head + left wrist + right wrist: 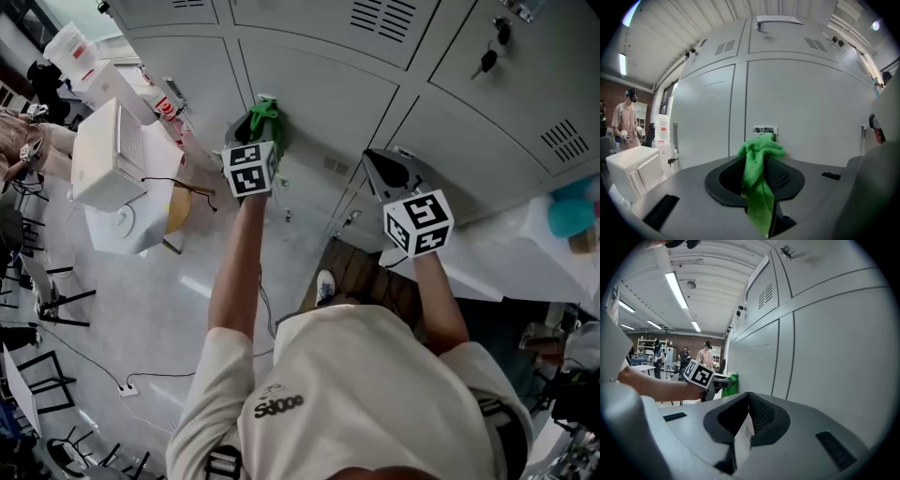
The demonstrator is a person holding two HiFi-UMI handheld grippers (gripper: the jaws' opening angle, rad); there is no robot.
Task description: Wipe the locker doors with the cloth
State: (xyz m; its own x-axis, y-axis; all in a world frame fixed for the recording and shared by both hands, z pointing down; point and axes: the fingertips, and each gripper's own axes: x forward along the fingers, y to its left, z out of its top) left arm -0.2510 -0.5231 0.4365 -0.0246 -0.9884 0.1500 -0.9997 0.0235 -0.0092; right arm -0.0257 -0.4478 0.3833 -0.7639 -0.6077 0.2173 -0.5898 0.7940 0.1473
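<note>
My left claw (762, 171) clamped on cloth (761, 146), at locker door (811, 103) — wiping seemingly under way, other doors left; right claw (748, 412) closed, empty.

Cream short-sleeved T-shirt (375, 394), dark logo (278, 405); left gripper (265, 111), right gripper (380, 161) grey, white marker cubes (249, 171).

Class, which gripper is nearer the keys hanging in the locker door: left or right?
Right. In the head view the right gripper is below-left of the keys; the left gripper, shut on the green cloth, is much farther left.
</note>
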